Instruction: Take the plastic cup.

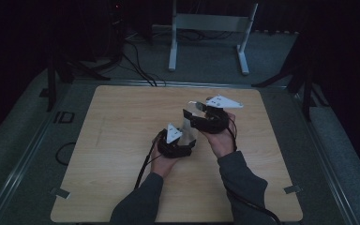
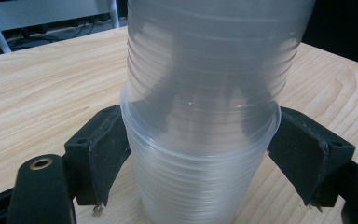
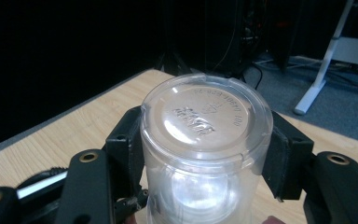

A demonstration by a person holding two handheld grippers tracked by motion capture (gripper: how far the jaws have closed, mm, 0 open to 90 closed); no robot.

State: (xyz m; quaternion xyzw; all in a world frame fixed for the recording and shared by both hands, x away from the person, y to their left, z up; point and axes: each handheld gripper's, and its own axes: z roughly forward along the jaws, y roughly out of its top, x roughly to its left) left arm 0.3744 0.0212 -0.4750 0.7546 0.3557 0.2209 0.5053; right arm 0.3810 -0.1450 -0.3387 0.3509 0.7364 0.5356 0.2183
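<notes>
Left gripper [image 2: 200, 163]: jaws part-open, clamped on both sides of the lower stack of clear cups [image 2: 200, 177], which stands upside down between them on the wooden table [image 2: 37, 79].
Right gripper [image 3: 205, 154]: jaws pressed either side of the top cup [image 3: 205, 126], gripped just below its upturned base; embossed lettering on that base faces the camera.
Top cup: sits over the stack, its rim ring just above the left jaws, its base up between the right jaws.
High view: left gripper [image 1: 176, 143] low and near the person, right gripper [image 1: 211, 117] higher and just beyond it, cups [image 1: 188, 126] bridging the two.
Hands: one wrapped round each gripper, grey sleeves behind.
</notes>
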